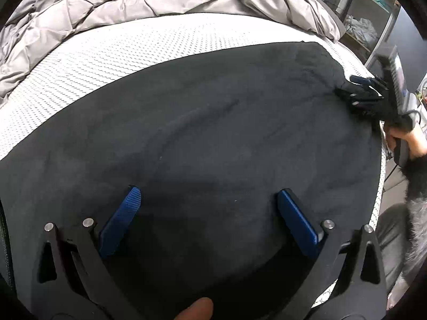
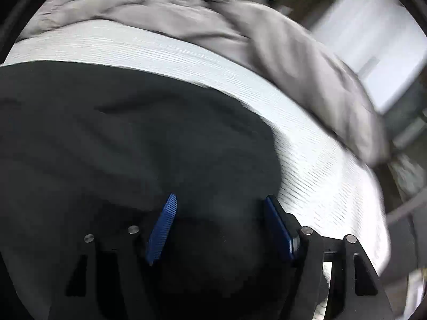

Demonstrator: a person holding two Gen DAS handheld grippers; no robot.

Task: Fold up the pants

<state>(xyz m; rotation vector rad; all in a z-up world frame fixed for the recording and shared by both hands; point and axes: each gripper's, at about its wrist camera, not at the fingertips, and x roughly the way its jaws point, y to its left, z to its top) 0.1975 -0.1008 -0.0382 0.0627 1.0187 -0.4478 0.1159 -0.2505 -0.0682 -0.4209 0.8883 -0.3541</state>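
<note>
With the pants [image 1: 202, 133] spread flat across the centre of the mattress [image 1: 106, 61], the left gripper [image 1: 208, 213] and right gripper [image 2: 220, 210] both hover spread apart and empty; seat each on a fabric edge before closing, gathering all layers.

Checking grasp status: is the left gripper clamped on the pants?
No, the left gripper is open, with the dark pants lying flat between its fingers.
</note>
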